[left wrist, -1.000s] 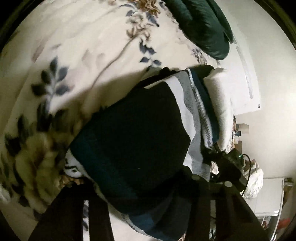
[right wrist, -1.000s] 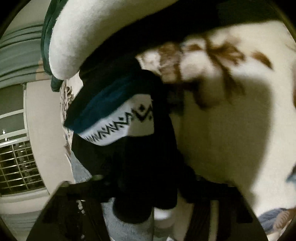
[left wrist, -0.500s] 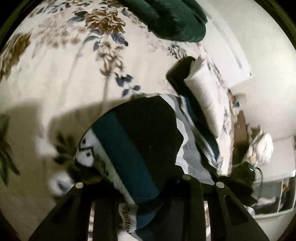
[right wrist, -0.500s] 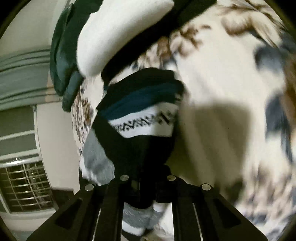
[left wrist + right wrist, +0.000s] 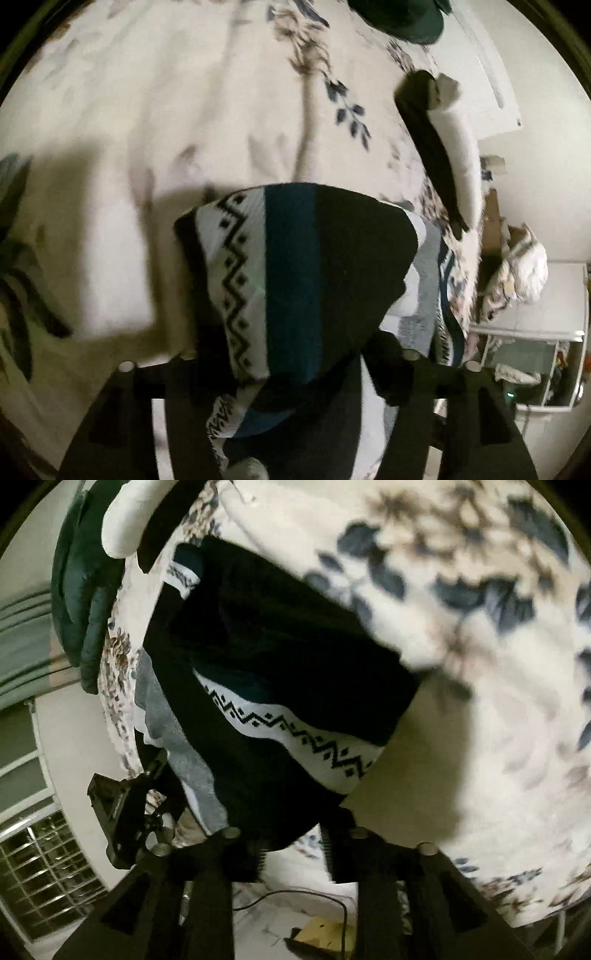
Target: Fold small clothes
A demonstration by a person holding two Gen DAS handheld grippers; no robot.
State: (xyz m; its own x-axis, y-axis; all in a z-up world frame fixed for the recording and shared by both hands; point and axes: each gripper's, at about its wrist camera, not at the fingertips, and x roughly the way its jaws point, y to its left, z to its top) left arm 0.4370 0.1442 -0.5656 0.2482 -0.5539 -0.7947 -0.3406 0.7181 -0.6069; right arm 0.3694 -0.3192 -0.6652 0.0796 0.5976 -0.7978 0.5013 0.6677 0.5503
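A knitted garment [image 5: 325,266] with black, teal and white zigzag bands lies folded on the floral bedspread [image 5: 166,129]. My left gripper [image 5: 291,369] stands over its near end with the jaws opening. The cloth lies loose between the wide-set fingers [image 5: 388,362]. In the right wrist view the same garment [image 5: 280,657] fills the middle, zigzag band toward me. My right gripper [image 5: 291,853] has its jaws opening at the garment's black near edge, and bedspread shows in the gap between the fingers [image 5: 340,853]. The left gripper's black body [image 5: 122,812] shows beyond the garment's far side.
A dark green cushion [image 5: 402,18] and a folded white and black item [image 5: 454,147] lie farther up the bed. The bed's edge runs on the right, with a white cabinet [image 5: 535,332] beyond. A barred window [image 5: 48,867] and a floor cable [image 5: 295,897] show in the right wrist view.
Both grippers' jaws have spread apart and let the cloth go slack. The right gripper has drawn back from the garment, which now lies folded with more of its zigzag band showing.
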